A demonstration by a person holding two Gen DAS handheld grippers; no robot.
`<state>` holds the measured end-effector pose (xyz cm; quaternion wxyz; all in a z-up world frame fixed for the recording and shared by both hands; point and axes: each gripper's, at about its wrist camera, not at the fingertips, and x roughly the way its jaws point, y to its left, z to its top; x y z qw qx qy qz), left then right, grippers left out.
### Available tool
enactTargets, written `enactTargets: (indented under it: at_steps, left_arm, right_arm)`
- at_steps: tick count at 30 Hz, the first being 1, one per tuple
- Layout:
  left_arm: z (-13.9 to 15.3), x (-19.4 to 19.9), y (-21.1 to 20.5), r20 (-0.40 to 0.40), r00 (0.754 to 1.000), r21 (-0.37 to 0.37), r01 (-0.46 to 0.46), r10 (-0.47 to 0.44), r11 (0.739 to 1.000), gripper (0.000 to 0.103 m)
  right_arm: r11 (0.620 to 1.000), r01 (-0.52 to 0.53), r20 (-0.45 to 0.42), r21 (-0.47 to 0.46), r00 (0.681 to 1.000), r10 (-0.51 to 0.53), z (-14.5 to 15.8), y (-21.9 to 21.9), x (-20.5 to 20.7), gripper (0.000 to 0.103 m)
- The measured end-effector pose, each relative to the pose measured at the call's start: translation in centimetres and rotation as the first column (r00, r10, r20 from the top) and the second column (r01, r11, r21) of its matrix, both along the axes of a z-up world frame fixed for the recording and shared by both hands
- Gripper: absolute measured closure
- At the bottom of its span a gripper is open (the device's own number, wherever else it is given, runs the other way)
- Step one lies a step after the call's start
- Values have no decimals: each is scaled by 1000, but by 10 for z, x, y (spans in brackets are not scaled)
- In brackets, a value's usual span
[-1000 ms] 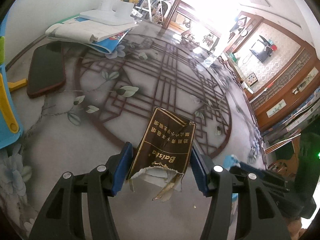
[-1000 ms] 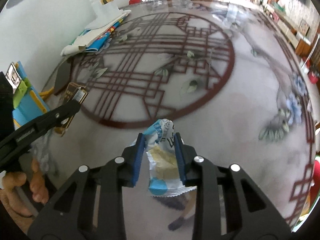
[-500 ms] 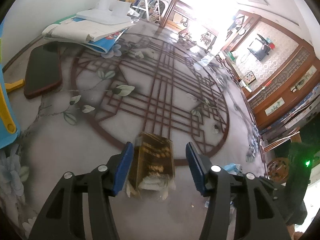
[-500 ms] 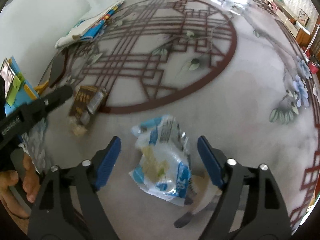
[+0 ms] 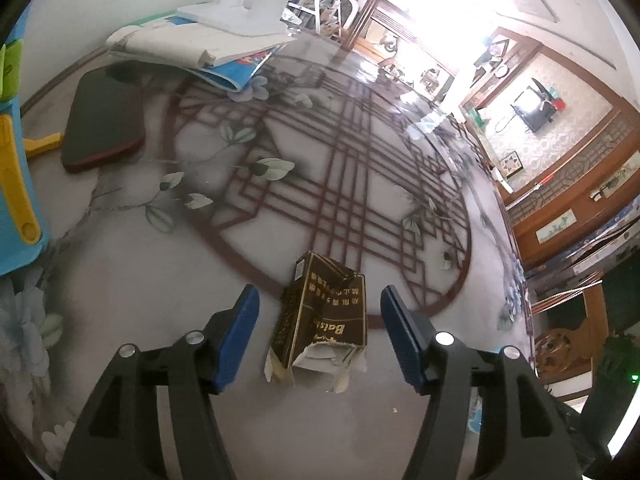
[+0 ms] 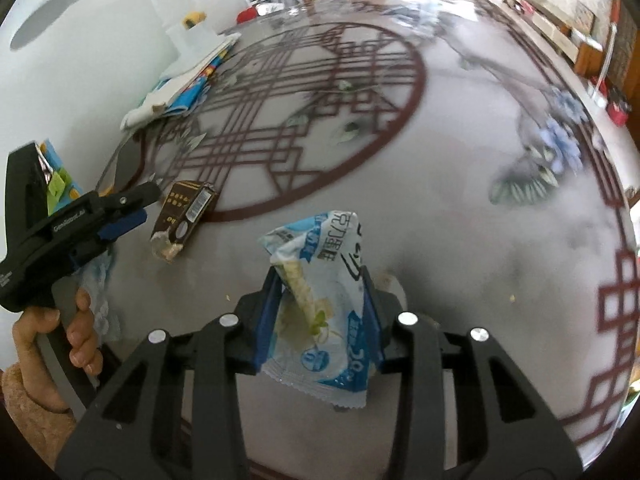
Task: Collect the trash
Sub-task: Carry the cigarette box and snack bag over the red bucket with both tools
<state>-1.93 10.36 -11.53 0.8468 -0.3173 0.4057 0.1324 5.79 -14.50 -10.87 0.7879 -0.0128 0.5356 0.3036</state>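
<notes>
A: Start close in. What has the right gripper (image 6: 320, 312) got?

B: A blue-and-white snack wrapper (image 6: 324, 312), crumpled, clamped between both blue pads. The jaws are closed on it and the pads press its sides. The wrapper sticks up past the fingertips and its crimped end hangs below them.

A: And the left gripper (image 5: 320, 320)?

B: Its jaws are opening, pads standing clear on either side of a torn brown cigarette pack (image 5: 324, 320). The pack lies flat on the table (image 5: 400, 420), between the pads but touched by neither. In the right wrist view the same pack (image 6: 184, 216) sits just beside the left fingertips, on the edge of the red lattice circle.

A: So how should that pick go?

B: I'd judge the pack is the piece in hand. It's squashed and ripped open at the near end, with paper lining spilling out, so I'd close across the firmer printed body, not the ragged end. Bring the tips low to the tabletop first, or the pads may slide over the flattened card.

A: Anything further off to mind?

B: A dark pad (image 5: 104, 120) and a stack of papers (image 5: 192, 44) sit well apart toward the wall, and a blue and yellow toy (image 5: 16, 184) at the left edge. None crowd the pick. No bin shows in either view.
</notes>
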Motion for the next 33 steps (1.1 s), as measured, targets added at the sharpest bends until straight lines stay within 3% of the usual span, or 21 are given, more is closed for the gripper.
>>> enactTargets:
  at_steps: [3,7,9,13,17,20,26,29,33]
  left_arm:
    - [1,4,-9,-35,999,65,38,-36,997,31]
    - [-9,15,-24,-109,989,118,115,-102,986,31]
    - [-17,19,-28,-143,983,126,136,-117,983,33]
    - [-20,23,-30,-153,979,153,160,-136,975,53]
    - [-19,19,-33,-121,981,142,170,-153,975,57]
    - [-10,15,-40,-93,984,173,169,-155,970,57]
    - [18,10,-72,-39,976,219,217,-214,951,57]
    - [32,10,-100,-1,963,207,262,-268,943,57]
    - [59,18,-152,61,928,230,345,-367,910,57]
  right_arm:
    - [999,41,-27,24,999,-40,-7,-11,6,66]
    - [996,75,-67,50,995,-71,-17,-20,12,66]
    - [995,78,-71,60,995,-74,-18,-21,12,66]
    - [993,80,-66,84,995,-75,-14,-23,12,66]
    - [989,91,-60,115,995,-84,-4,-31,9,66]
    - [982,108,-39,154,994,-103,12,-41,6,66]
    - [966,151,63,210,984,-167,55,-81,-12,66]
    - [961,181,117,210,971,-209,74,-111,-22,66]
    - [942,258,179,215,938,-298,96,-160,-30,66]
